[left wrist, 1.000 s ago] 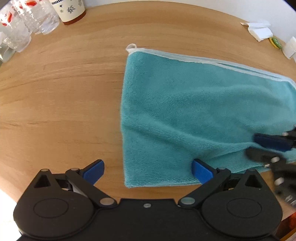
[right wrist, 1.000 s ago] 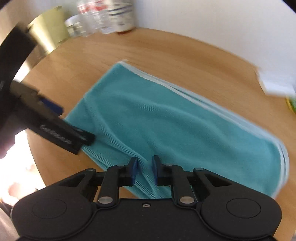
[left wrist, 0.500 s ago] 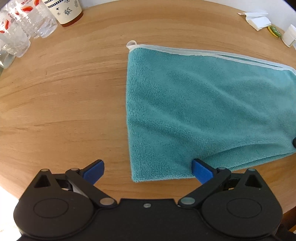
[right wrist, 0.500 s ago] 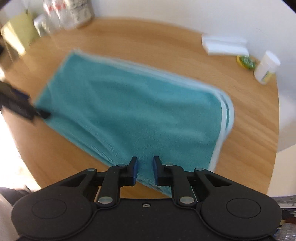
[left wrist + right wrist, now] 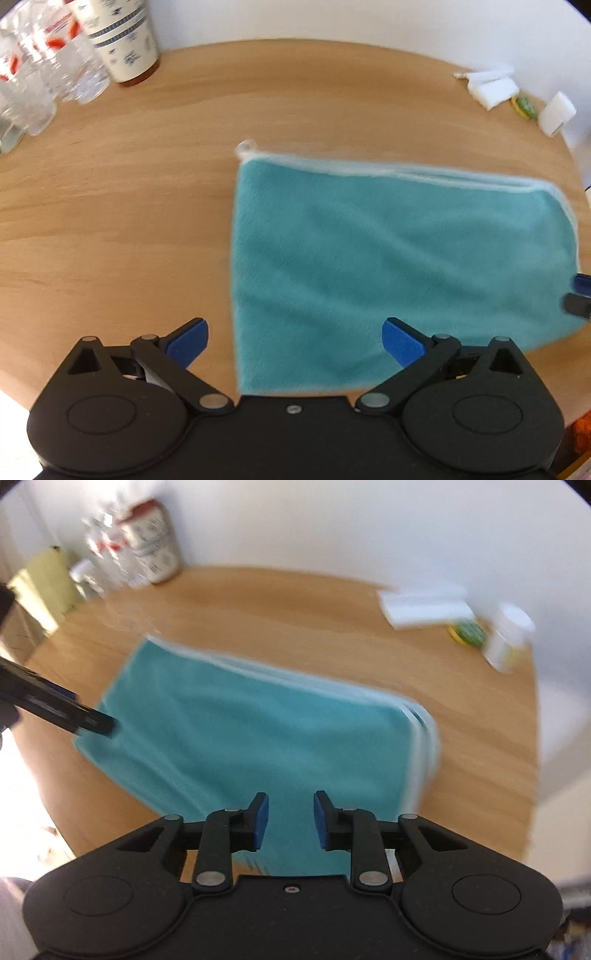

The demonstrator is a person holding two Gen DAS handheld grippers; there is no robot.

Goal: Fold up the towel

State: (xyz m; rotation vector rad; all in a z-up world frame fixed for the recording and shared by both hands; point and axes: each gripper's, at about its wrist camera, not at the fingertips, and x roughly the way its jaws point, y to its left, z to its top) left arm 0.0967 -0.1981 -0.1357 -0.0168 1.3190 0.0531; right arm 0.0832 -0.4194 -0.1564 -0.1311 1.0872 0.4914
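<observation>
Teal towel (image 5: 388, 258) laid flat on round table (image 5: 110, 221), already doubled, layered hems at far edge. Left gripper (image 5: 293, 343) spread wide over towel's near left corner; right gripper (image 5: 288, 821) parted above near edge, nothing held. Step judged: between folds; next fold requires corners to be pinched.

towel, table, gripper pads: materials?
Towel: teal microfibre or terry by its fuzzy nap, with a paler stitched edge; blur leaves the weave open. Table: wood or wood-look laminate, matte, streaky grain. Left gripper pads: smooth blue, probably rubber or plastic, on black plastic arms.
</observation>
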